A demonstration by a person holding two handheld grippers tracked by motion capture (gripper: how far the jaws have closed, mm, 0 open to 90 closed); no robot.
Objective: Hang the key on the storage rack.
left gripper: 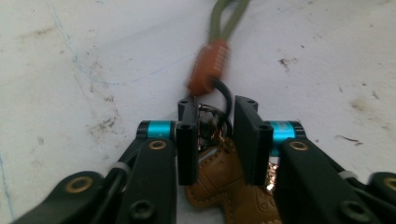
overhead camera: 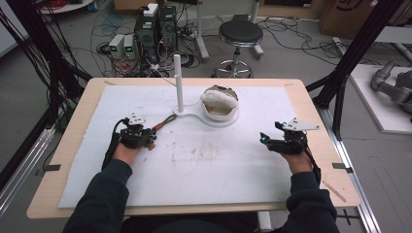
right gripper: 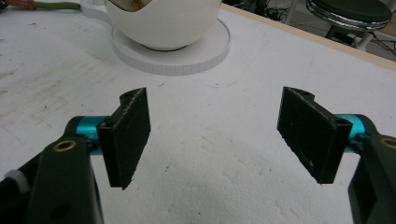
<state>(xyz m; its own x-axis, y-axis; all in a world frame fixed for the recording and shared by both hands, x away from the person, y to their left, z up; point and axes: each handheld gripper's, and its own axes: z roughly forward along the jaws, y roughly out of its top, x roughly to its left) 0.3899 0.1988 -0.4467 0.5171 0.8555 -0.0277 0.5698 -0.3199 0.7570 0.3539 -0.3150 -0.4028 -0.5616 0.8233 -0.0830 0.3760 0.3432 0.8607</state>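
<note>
Keyring [left gripper: 212, 128] pinched between nearly closed left tool [left gripper: 217, 135]

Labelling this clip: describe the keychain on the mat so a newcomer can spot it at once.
Start at the white mat covering the wooden table and find the upright white post on its base beside the white bowl. Left of and nearer than the post, the keychain lies flat in front of the left gripper. It alone has an olive cord loop, orange-brown clasp, metal rings and tan leather tag.
</note>
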